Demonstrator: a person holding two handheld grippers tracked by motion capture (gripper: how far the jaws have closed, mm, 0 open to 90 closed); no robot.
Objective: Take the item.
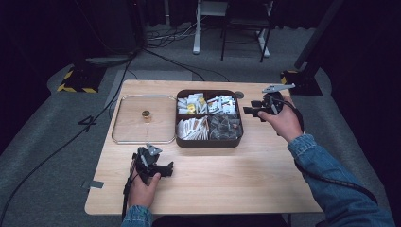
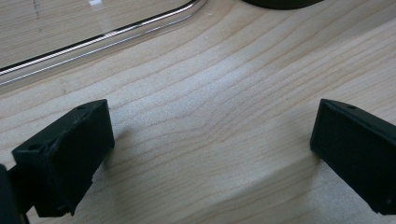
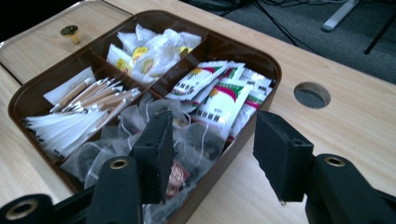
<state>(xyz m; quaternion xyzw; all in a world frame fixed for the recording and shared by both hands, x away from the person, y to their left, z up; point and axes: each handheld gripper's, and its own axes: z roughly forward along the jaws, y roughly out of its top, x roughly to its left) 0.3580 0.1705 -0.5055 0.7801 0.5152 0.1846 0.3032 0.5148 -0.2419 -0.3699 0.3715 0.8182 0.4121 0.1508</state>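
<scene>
approach is the step in hand, by the look of it: the right gripper (image 1: 253, 111) hangs at the right-hand side of the brown box (image 1: 185, 142), its jaws about half open with nothing between them, pointed in over the near right compartment. in the right gripper view one pad sits above the clear mesh sachets (image 3: 187, 140) and the other hangs outside the box wall (image 3: 243, 144), over bare wood. the likely aim is to pick a sachet from that compartment, and the grasp is not yet begun.

the left gripper (image 1: 163, 169) rests low on the surface (image 1: 236, 184) near the front edge, jaws wide and empty; its own view shows pale wood grain between the pads and the metal rim of the lid (image 2: 93, 39) beyond.

the next move calls for shifting the right gripper inward so both pads clear the wall, then lowering onto one sachet alone. the sachets are thin, crinkly and translucent, heaped loosely with strings among them, so a neighbour could well lift along with the chosen one.

the box is rounded at the corners, dark and smooth, split into four compartments: white paper packets (image 3: 154, 51) with yellow marks, glossy printed packets (image 3: 219, 93) in red and green, slim paper sticks (image 3: 88, 100) beside white wrappers, and the mesh sachets. the lid (image 1: 142, 120) lies flat to the left of the box, clear with a metal rim and a small brass knob (image 1: 146, 114).
</scene>
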